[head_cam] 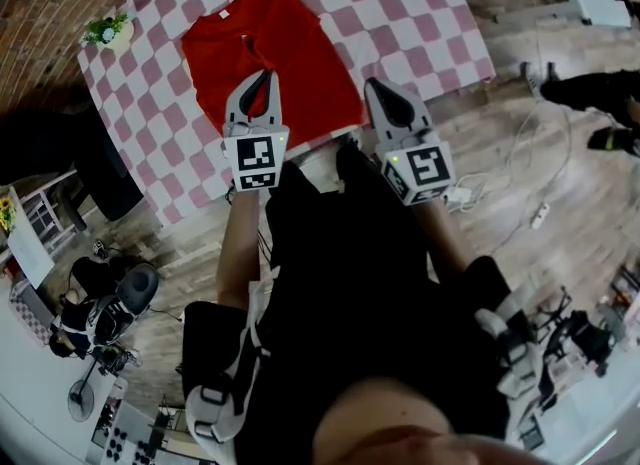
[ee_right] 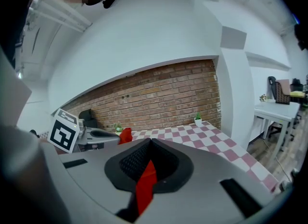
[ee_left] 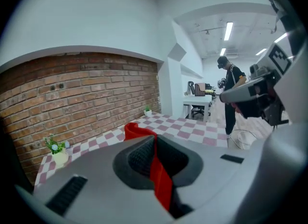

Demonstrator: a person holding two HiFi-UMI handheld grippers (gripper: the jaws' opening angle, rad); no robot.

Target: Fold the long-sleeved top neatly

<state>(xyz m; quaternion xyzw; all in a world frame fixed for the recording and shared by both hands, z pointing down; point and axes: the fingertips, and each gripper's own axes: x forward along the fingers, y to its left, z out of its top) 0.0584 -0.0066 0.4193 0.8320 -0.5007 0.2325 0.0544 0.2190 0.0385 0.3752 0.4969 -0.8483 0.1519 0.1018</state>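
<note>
The red long-sleeved top [head_cam: 270,58] lies on the pink-and-white checkered table [head_cam: 420,23], its near hem at the table's front edge. My left gripper [head_cam: 262,81] is shut on a strip of the red cloth [ee_left: 159,170], which rises in a fold in front of the jaws. My right gripper [head_cam: 380,88] is at the top's near right corner, shut on a narrow piece of the red fabric [ee_right: 146,184]. In the right gripper view the left gripper [ee_right: 96,136] shows at the left with red cloth at its tip.
A small potted plant [head_cam: 108,30] stands on the table's far left corner by the brick wall [ee_left: 82,98]. A person in black [ee_left: 232,93] stands beyond the table. Cables and a power strip [head_cam: 540,215] lie on the wooden floor at right.
</note>
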